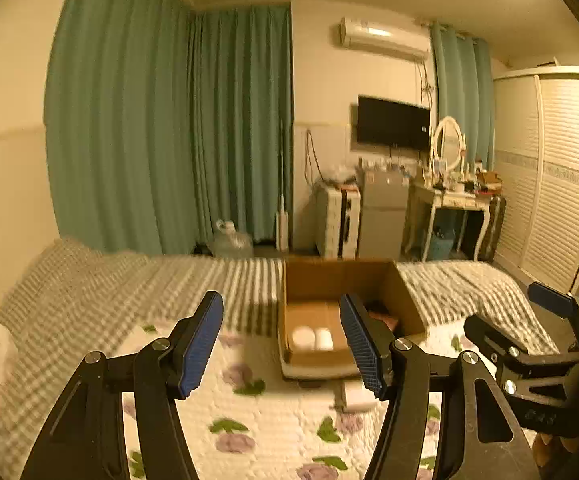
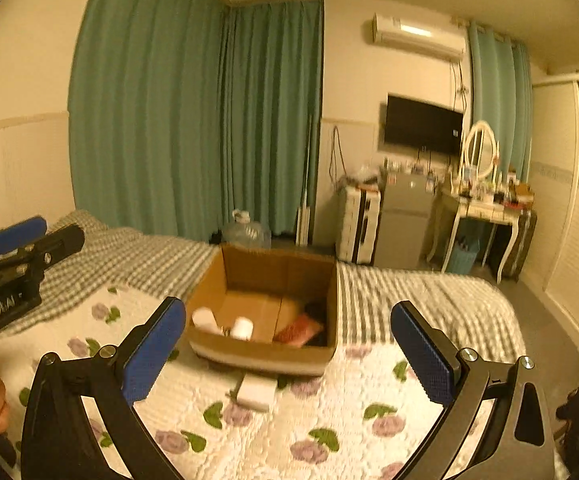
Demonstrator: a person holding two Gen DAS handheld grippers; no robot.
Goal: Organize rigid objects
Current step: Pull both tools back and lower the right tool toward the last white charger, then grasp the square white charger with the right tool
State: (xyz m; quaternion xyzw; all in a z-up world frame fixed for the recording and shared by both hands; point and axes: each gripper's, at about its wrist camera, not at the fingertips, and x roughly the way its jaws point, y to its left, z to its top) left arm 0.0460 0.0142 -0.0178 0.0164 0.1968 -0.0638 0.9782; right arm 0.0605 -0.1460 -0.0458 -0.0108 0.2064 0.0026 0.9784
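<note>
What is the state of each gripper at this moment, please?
Left gripper: open, holding nothing.
Right gripper: open, holding nothing.

Room had green curtains [image 2: 193, 112] along the far walls, with an AC unit [image 2: 417, 36] mounted above a black TV [image 2: 423, 124]. Below that sat a small grey fridge [image 2: 403, 216] next to a white vanity desk [image 2: 485, 212] with an oval mirror [image 2: 479, 150]. A big water jug [image 2: 247, 232] stood past the bed's far edge, and a louvered wardrobe [image 1: 549, 176] filled the right side.
</note>
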